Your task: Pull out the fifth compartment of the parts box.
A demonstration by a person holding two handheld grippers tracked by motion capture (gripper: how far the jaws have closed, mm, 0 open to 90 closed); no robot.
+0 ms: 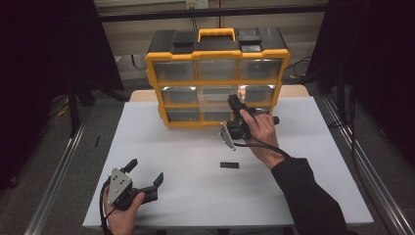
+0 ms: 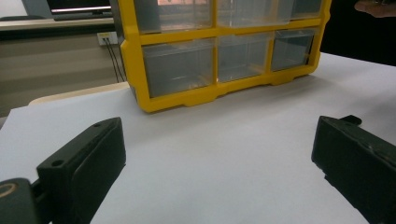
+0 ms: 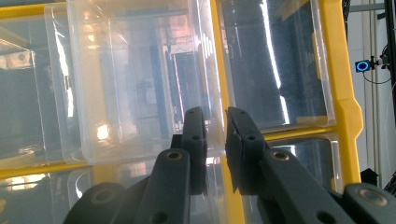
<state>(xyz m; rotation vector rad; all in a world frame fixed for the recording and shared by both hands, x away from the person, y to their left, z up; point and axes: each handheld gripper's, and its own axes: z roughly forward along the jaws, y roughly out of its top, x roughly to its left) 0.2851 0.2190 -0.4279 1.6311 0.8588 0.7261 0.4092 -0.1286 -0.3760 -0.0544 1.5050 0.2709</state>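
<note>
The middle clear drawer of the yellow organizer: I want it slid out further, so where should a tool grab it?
Pinch the clear drawer at its protruding front wall's side edge, coming straight in from the front of the organizer. It already sticks out past the yellow frame, where the right tool has its jaws nearly closed.

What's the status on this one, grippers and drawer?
Right gripper shut on the clear drawer's edge, drawer partly out of the yellow organizer. Left gripper open, low over the table. Small black piece on the table, clear of both.
</note>
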